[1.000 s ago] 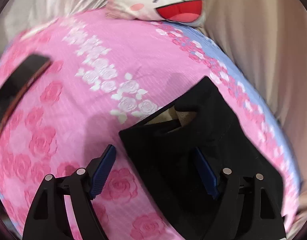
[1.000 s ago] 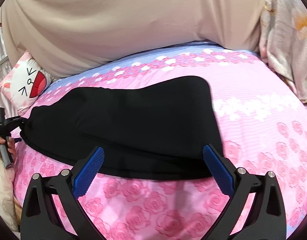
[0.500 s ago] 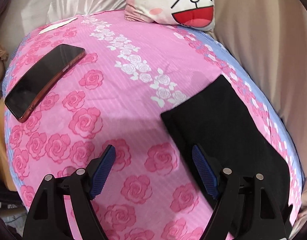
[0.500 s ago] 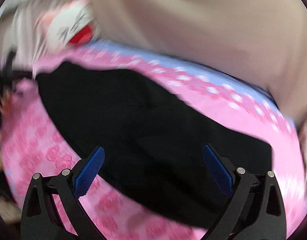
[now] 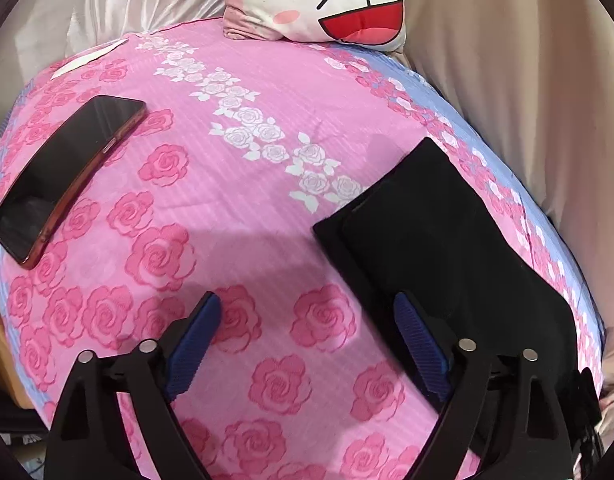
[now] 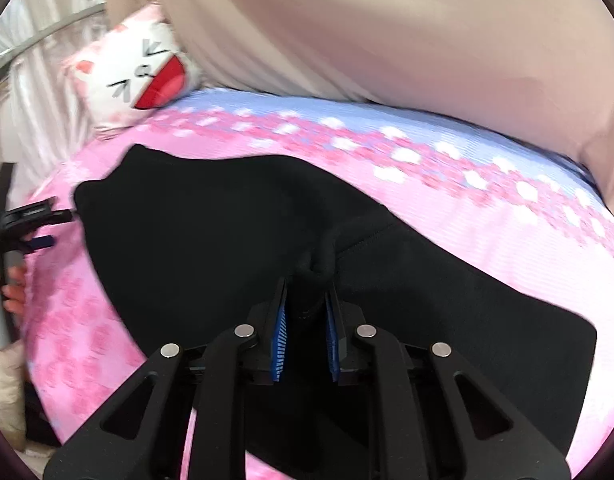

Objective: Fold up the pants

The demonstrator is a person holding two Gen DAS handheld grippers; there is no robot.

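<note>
Your right gripper (image 6: 305,312) angles down over the bed, and its jaws are closing on a bunched ridge of the black pants (image 6: 211,232); the blue pads (image 6: 279,340) already pinch a fold of the cloth between them. Your left gripper (image 5: 307,340) also tilts downward, with its jaws opening wide and only the pink rose bedsheet (image 5: 235,208) showing between the fingers; the right-hand finger (image 5: 421,344) sits over the near edge of the pants, and you cannot tell from this view whether it touches them. In the right wrist view your left gripper shows at the far left edge, just beside the end of the pants, with a hand (image 6: 11,284) around its handle. The pants lie flat across the sheet as a long dark shape, smooth over most of their length but gathered into a small peak where your right gripper grips. In the left wrist view their end looks neatly layered, one squared edge lying just inside another. A phone (image 5: 63,176) lies on the sheet well apart from the pants, and a cat-face pillow (image 5: 331,0) rests at the far end of the bed.
</note>
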